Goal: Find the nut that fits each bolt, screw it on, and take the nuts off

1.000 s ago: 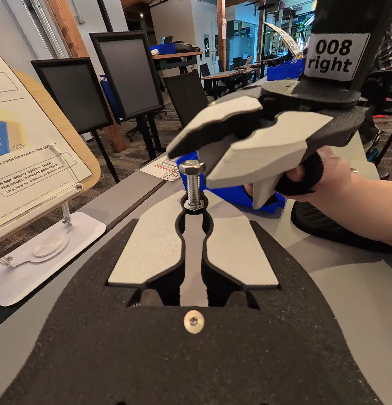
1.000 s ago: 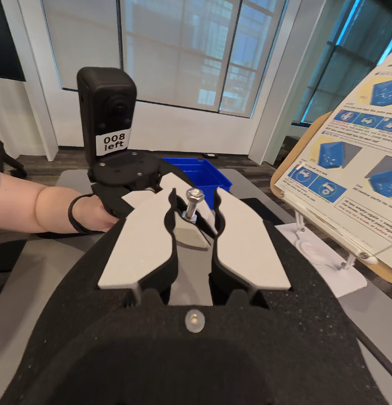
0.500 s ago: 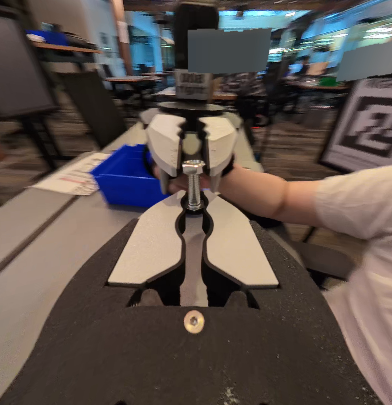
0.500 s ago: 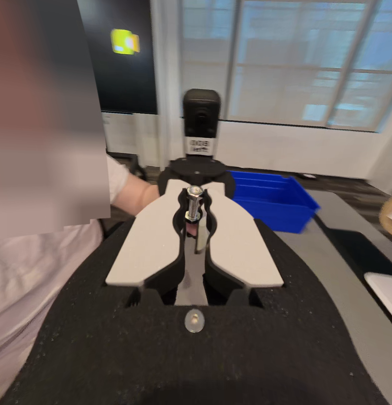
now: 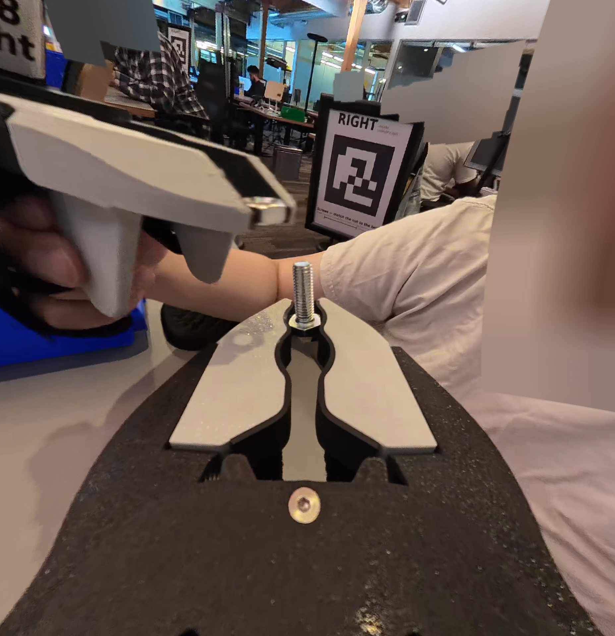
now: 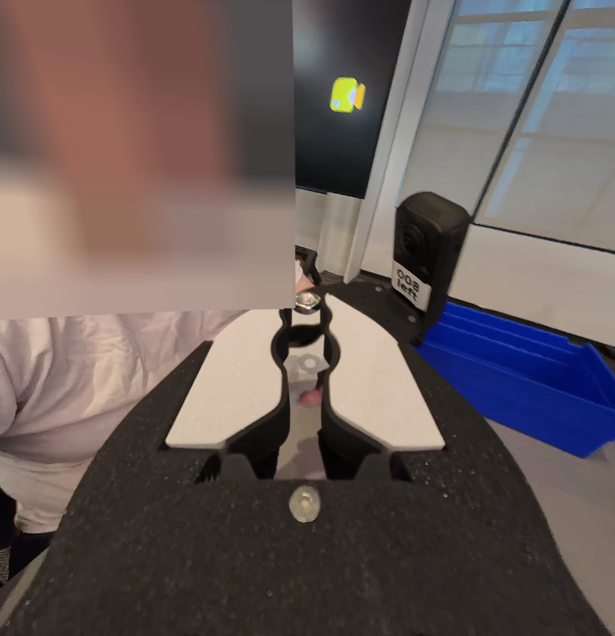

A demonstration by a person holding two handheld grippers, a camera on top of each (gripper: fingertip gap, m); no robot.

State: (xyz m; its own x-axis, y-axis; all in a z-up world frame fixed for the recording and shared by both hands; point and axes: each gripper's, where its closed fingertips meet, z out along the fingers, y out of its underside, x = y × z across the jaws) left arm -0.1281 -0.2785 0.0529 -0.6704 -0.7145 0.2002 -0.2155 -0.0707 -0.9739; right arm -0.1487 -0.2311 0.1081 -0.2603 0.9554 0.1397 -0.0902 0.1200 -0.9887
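Grey surface (image 5: 41,413) below; nut (image 6: 306,302) now off, pinched in right gripper's (image 6: 306,309) jaws, ten o'clock of left gripper's (image 5: 304,320) clamped bolt (image 5: 302,292).

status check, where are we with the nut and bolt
Left hand-held gripper shut on bolt, upright, thread bare. Right hand-held gripper shut on nut, clear of bolt. Nothing seen between them.

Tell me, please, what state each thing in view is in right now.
Silver threaded steel bolt: upright, thread end up, no nut on it, lower end clamped.
Silver hex nut: off the bolt, pinched at the fingertips.
Left gripper: shut on the bolt.
Right gripper: shut on the nut.
Blue plastic bin: open-topped, contents not visible.
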